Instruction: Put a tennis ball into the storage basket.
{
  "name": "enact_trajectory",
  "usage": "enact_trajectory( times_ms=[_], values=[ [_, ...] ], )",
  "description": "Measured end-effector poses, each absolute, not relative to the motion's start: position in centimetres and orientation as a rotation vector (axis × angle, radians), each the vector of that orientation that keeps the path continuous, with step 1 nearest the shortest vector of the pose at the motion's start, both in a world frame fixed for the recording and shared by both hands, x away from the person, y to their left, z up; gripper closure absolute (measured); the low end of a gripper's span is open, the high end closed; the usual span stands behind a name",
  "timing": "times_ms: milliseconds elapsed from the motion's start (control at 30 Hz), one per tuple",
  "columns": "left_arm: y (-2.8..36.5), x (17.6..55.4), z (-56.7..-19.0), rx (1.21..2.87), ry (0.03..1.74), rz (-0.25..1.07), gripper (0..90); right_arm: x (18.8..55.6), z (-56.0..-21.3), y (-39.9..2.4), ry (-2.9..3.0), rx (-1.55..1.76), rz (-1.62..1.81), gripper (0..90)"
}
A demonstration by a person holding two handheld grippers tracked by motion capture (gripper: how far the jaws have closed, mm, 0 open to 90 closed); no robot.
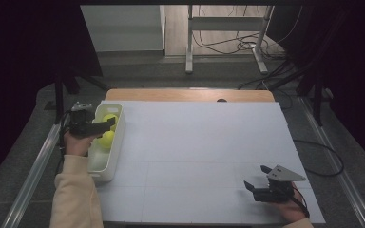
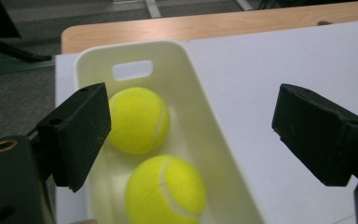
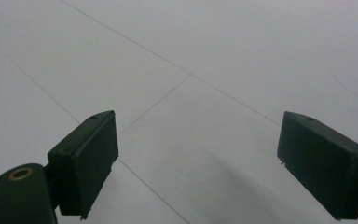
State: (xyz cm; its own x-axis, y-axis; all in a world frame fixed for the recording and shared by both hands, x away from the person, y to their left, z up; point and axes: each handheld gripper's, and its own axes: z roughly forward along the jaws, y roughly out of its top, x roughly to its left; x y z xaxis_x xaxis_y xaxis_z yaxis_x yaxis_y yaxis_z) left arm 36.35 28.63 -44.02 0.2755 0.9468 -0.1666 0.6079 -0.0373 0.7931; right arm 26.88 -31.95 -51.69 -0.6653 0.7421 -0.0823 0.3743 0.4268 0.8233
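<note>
Two yellow tennis balls lie in a white bin [image 1: 114,144] at the table's left edge: a far ball [image 1: 110,119] [image 2: 139,120] and a near ball [image 1: 106,138] [image 2: 166,191]. My left gripper [image 1: 105,125] [image 2: 191,135] hovers open just above the bin and the balls, with nothing between its jaws. My right gripper [image 1: 255,177] [image 3: 199,163] stands open over bare white table near the front right, also holding nothing.
A white sheet [image 1: 195,156] covers the wooden table [image 1: 190,94]. The bin [image 2: 205,107] has a handle slot [image 2: 132,69] in its far wall. Beyond the table stand a desk frame [image 1: 225,38] and loose cables [image 1: 237,45] on the floor.
</note>
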Motion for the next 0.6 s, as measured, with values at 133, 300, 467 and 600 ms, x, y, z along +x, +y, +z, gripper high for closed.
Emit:
enact_trajectory(
  times_ms=[133, 300, 467, 600],
  values=[
    [28.1, 36.4, -43.7, 1.716, 1.375, 0.498, 12.5, 27.0, -51.7, -32.1, 2.244, 0.95, 1.147, 12.7],
    [27.6, 36.4, -43.4, 1.684, 1.325, 0.471, 12.4, 27.2, -51.7, -32.2, 2.242, 0.961, 1.156, 12.7],
    [27.1, 36.1, -43.0, 1.663, 1.286, 0.458, 12.1, 27.3, -51.7, -32.2, 2.244, 0.952, 1.174, 12.7],
    [26.7, 36.0, -42.8, 1.667, 1.256, 0.446, 12.1, 27.3, -51.7, -32.1, 2.25, 0.949, 1.158, 12.7]
  ],
)
